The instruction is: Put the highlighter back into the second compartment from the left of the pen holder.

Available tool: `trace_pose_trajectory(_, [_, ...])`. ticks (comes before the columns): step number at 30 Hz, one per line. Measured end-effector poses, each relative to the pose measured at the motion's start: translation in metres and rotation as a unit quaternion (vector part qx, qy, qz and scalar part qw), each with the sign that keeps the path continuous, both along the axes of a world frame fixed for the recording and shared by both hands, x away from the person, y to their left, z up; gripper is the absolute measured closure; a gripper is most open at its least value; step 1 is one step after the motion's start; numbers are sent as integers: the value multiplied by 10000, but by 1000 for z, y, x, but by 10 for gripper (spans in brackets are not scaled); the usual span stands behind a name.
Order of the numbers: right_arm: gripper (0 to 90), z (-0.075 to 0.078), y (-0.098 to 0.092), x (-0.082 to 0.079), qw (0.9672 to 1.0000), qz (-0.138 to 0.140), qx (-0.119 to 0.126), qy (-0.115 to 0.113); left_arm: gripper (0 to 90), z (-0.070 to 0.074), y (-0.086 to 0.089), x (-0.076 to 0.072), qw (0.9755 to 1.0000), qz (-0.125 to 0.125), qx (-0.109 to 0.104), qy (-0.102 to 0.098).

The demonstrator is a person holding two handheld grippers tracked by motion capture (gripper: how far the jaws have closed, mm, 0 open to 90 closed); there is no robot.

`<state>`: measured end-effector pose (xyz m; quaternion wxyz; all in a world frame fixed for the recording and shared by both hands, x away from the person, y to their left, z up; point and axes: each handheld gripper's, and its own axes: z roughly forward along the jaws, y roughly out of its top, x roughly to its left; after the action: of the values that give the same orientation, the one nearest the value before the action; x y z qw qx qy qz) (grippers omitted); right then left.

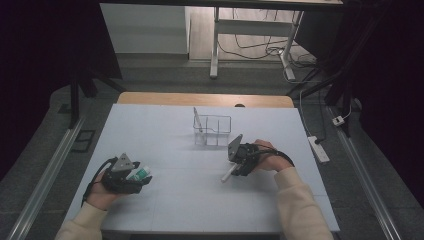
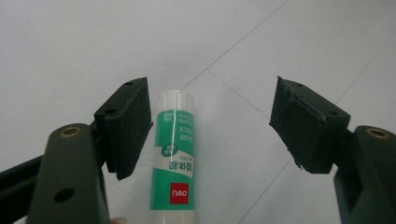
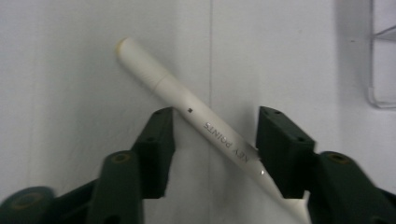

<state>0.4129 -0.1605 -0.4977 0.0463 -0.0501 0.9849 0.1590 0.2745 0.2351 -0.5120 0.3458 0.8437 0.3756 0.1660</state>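
Observation:
A green-and-white glue stick (image 2: pixel 172 163) lies on the white table (image 1: pixel 190 200) between the jaws of my left gripper (image 2: pixel 210 93). It rests close against the left pad, while the right pad stands well off, so this gripper is open. In the high view the glue stick (image 1: pixel 140 173) and left gripper (image 1: pixel 142 177) sit near the front left. My right gripper (image 3: pixel 215 114) straddles a white pen (image 3: pixel 187 102) that lies slantwise. The pen touches the right jaw, and a gap shows at the left pad. The high view shows the pen (image 1: pixel 228 174) under the right gripper (image 1: pixel 233 169).
A clear plastic organiser (image 1: pixel 213 130) stands at the table's middle back, with another pen (image 1: pixel 197 119) upright in its left compartment. Its corner shows in the right gripper view (image 3: pixel 380 70). A power strip (image 1: pixel 318 148) lies on the floor to the right.

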Motion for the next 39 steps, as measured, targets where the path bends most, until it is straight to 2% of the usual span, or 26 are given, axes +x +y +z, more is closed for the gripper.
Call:
trace_pose_trajectory(4, [629, 1, 0, 0, 9997, 66, -47, 226, 287, 0, 0, 0, 10000, -2, 9, -3])
trace_pose_trajectory(6, [711, 0, 0, 0, 9991, 84, -46, 408, 287, 0, 0, 0, 10000, 2, 5, -6])
trace_pose_trajectory(8, [767, 0, 0, -1, 9990, 127, -68, 422, 287, 0, 0, 0, 10000, 3, 3, -8])
trace_pose_trajectory(15, [779, 1, 0, -1, 9990, 78, -82, 441, 287, 0, 1, -1, 10000, 10, -2, -18])
trace_pose_trajectory(18, [780, 3, 0, -1, 9993, 2, -85, 375, 287, 0, 1, 0, 10000, 12, -4, -17])
trace_pose_trajectory(23, [780, 9, -3, 0, 9989, -189, 166, 408, 287, 1, 1, 0, 10000, 15, -11, -22])
trace_pose_trajectory(24, [780, 11, -3, 0, 9990, -244, 128, 363, 287, 0, 1, 0, 10000, 18, -13, -23])
trace_pose_trajectory(27, [780, 15, -4, 2, 9987, -335, 256, 295, 287, 1, 1, -1, 10000, 17, -12, -26])
trace_pose_trajectory(31, [781, 22, -7, 4, 9963, -657, 470, 309, 287, 1, 1, -1, 10000, 18, -8, -26])
trace_pose_trajectory(36, [780, 29, -9, 7, 9928, -866, 770, 313, 287, 1, 1, -1, 10000, 26, -15, -30])
trace_pose_trajectory(37, [780, 30, -9, 8, 9923, -823, 871, 308, 287, 1, 1, -1, 10000, 22, -13, -28])
trace_pose_trajectory(39, [780, 32, -10, 8, 9900, -941, 996, 346, 287, 1, 1, -1, 10000, 12, 0, -31])
